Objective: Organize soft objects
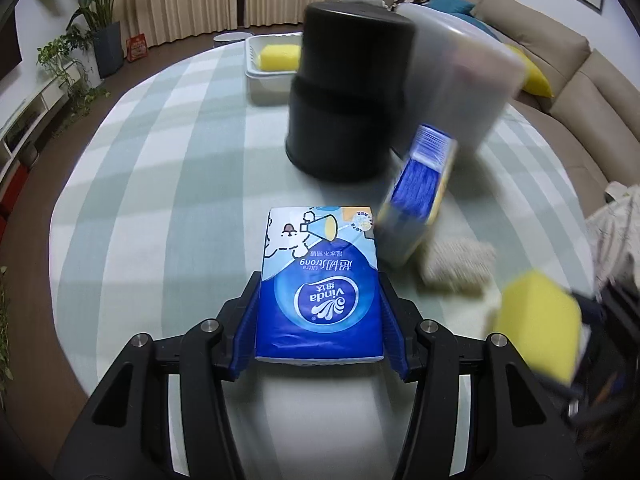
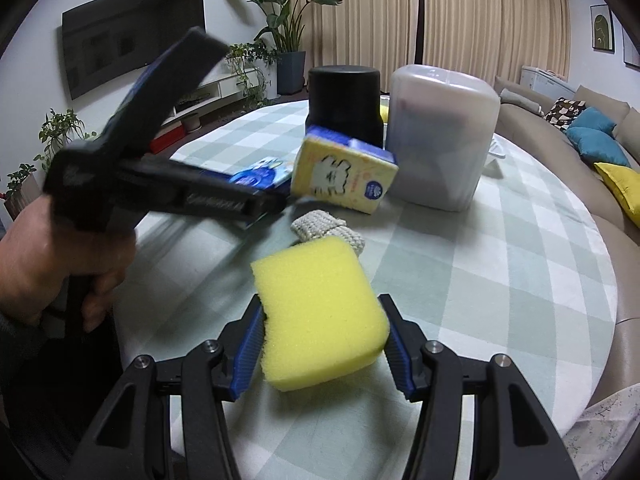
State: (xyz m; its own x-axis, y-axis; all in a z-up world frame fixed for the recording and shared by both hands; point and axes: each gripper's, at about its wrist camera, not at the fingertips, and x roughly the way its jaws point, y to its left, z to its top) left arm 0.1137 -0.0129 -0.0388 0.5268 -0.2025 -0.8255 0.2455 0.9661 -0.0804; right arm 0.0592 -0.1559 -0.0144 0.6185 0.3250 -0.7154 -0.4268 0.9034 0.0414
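A blue Vinda tissue pack lies flat on the checked tablecloth, and my left gripper is shut on it, its blue pads pressed against both long sides. My right gripper is shut on a yellow sponge held above the table; the same sponge shows blurred at the right of the left wrist view. A second, yellow-and-blue tissue pack leans tilted beside the blue one. A folded knitted cloth lies in front of it.
A black cylinder and a frosted lidded bin stand behind the packs. A white basket at the far side holds another yellow sponge. A hand grips the left tool. A beige sofa curves around the table's right side.
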